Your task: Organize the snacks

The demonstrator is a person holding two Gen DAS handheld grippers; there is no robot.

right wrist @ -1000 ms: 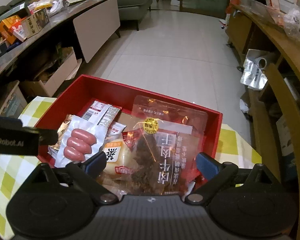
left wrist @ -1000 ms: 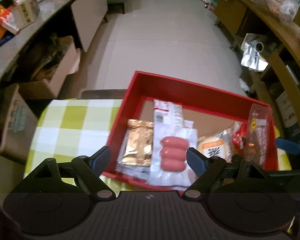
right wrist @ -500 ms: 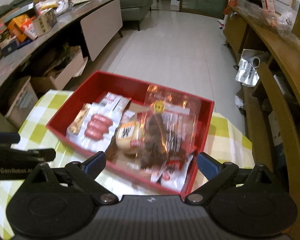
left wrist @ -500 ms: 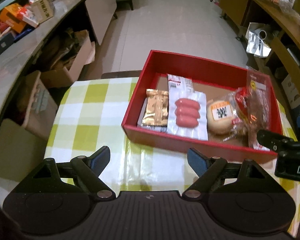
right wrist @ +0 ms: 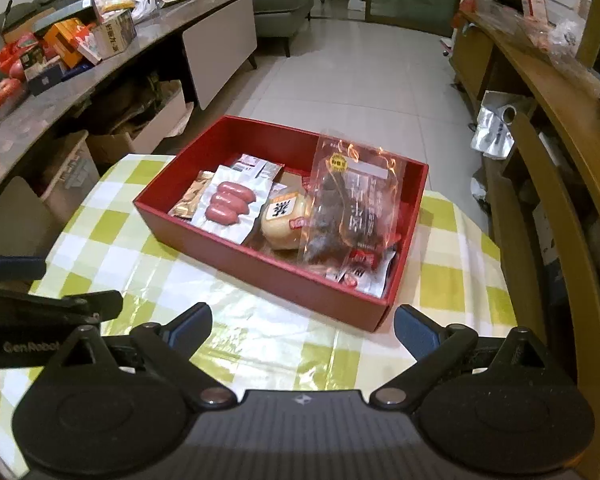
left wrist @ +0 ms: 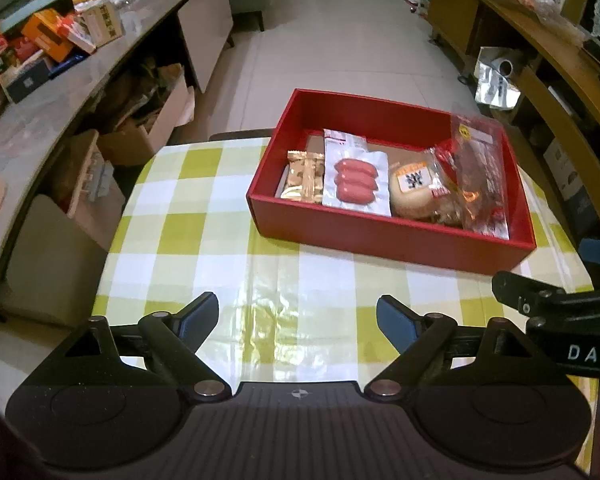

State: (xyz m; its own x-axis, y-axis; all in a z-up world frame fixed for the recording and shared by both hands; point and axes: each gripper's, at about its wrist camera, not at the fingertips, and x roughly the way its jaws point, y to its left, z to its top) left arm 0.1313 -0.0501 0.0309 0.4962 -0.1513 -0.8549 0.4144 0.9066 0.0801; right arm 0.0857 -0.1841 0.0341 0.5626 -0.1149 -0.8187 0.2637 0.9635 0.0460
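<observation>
A red box [left wrist: 380,236] [right wrist: 260,264] sits on the green-checked table [left wrist: 204,240] [right wrist: 112,224]. It holds a gold packet [left wrist: 306,174] [right wrist: 190,196], a pack of pink sausages [left wrist: 356,180] [right wrist: 228,202], a round bun [left wrist: 416,188] [right wrist: 284,220] and a clear bag of dark snack [left wrist: 480,168] [right wrist: 352,204]. My left gripper [left wrist: 298,318] is open and empty, above the table in front of the box. My right gripper [right wrist: 302,326] is open and empty, near the box's front right corner.
A long counter [left wrist: 40,108] [right wrist: 60,92] with boxes and fruit runs along the left, cardboard boxes beneath it. Wooden shelving [left wrist: 560,80] [right wrist: 560,128] stands on the right. Tiled floor [left wrist: 340,40] lies beyond the table. Each gripper shows at the other view's edge.
Both grippers have pulled back from the box and up, open and empty. The box and snacks now sit farther away, with bare tablecloth in front.
</observation>
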